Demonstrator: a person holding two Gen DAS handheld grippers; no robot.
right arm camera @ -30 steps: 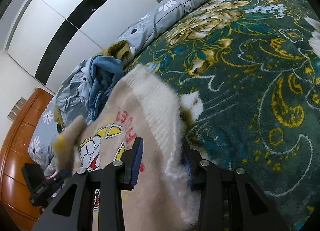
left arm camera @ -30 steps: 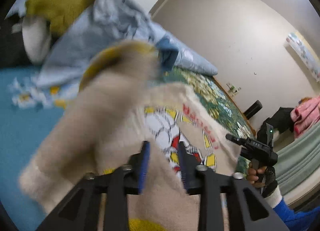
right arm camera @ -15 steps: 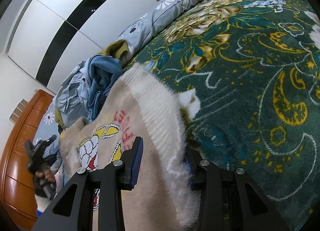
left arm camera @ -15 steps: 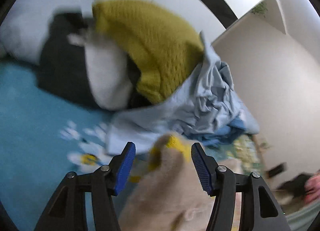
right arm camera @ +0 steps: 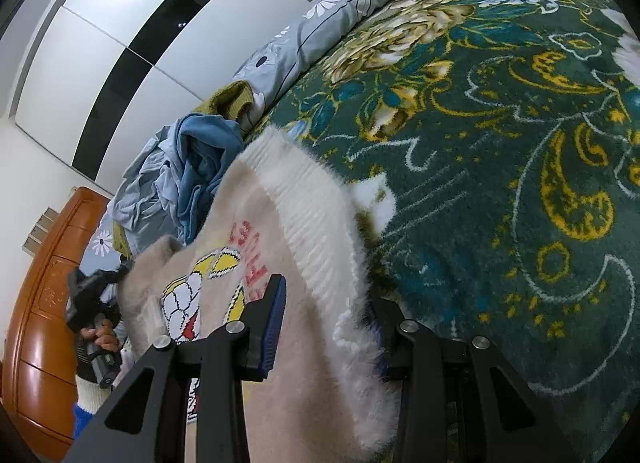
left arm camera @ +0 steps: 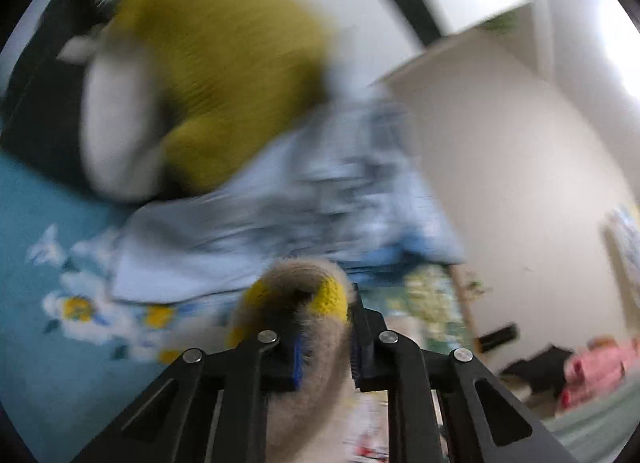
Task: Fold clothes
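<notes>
The fuzzy beige knitted sweater [right arm camera: 280, 247] with a cartoon print lies on the dark green floral blanket [right arm camera: 520, 143] of the bed, near the pile of blue and grey clothes [right arm camera: 180, 179]. The left gripper [left arm camera: 326, 351] has just been closing and now pinches the sweater's yellow-trimmed cuff [left arm camera: 304, 295]. The right gripper [right arm camera: 326, 327] clamps the white ribbed hem [right arm camera: 320, 223].
</notes>
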